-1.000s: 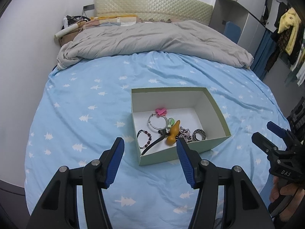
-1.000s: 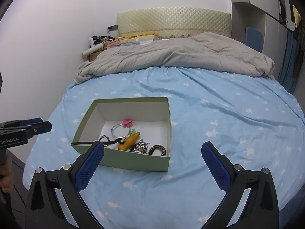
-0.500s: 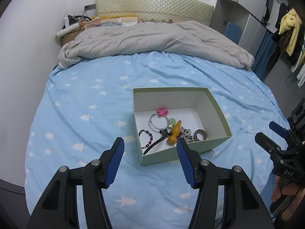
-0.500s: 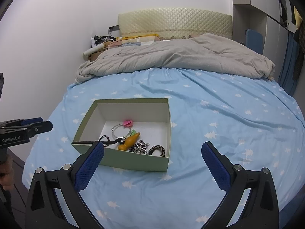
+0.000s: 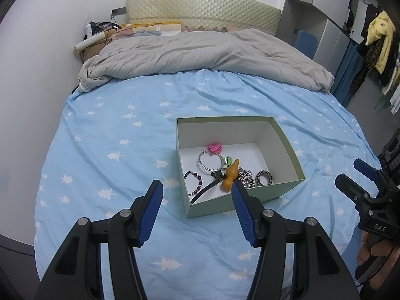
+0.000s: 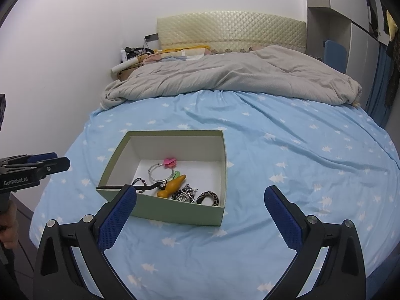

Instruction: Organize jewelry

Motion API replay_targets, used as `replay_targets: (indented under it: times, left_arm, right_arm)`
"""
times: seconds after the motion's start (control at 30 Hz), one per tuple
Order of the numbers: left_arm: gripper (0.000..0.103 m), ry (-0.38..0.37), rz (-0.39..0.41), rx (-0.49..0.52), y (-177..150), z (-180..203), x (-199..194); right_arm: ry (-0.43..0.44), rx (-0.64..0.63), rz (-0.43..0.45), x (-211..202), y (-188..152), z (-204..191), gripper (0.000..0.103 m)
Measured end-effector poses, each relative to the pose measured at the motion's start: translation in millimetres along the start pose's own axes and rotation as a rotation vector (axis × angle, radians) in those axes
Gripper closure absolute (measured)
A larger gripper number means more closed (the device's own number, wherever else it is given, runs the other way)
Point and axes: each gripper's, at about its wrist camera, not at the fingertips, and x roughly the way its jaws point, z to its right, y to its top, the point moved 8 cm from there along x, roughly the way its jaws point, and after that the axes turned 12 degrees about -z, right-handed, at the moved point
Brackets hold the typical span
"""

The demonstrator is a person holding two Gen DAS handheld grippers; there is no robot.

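A pale green open box (image 5: 287,138) (image 6: 113,158) sits on the blue bed sheet. Inside lie a silver bangle (image 5: 211,161) (image 6: 160,172), a pink bow (image 5: 215,148), an orange carrot-shaped piece (image 5: 231,175) (image 6: 172,186), a beaded bracelet (image 5: 196,181), a bead chain (image 5: 246,176) (image 6: 186,193), a patterned ring (image 5: 263,177) (image 6: 208,198) and a black strap (image 5: 207,190). My left gripper (image 5: 197,203) is open and empty, held above the sheet just before the box's near wall. My right gripper (image 6: 200,212) is open and empty, near the box's front right corner.
A grey duvet (image 5: 200,52) is bunched across the far half of the bed, before a quilted headboard (image 5: 200,12). A cluttered nightstand (image 5: 95,42) stands far left. A wardrobe and hanging clothes (image 5: 375,40) stand at the right. The bed edge runs close below both grippers.
Both grippers have drifted slightly back and up from the box; the box and its jewelry have not moved. Both stay open.
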Motion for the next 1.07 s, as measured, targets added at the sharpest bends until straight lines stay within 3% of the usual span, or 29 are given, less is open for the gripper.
replay_targets:
  times: [1.07]
  left_arm:
    - [0.045, -0.005, -0.008, -0.008, -4.8, -4.5, 5.4]
  right_arm:
    - [0.020, 0.003, -0.008, 4.4, 0.0, -0.5, 0.000]
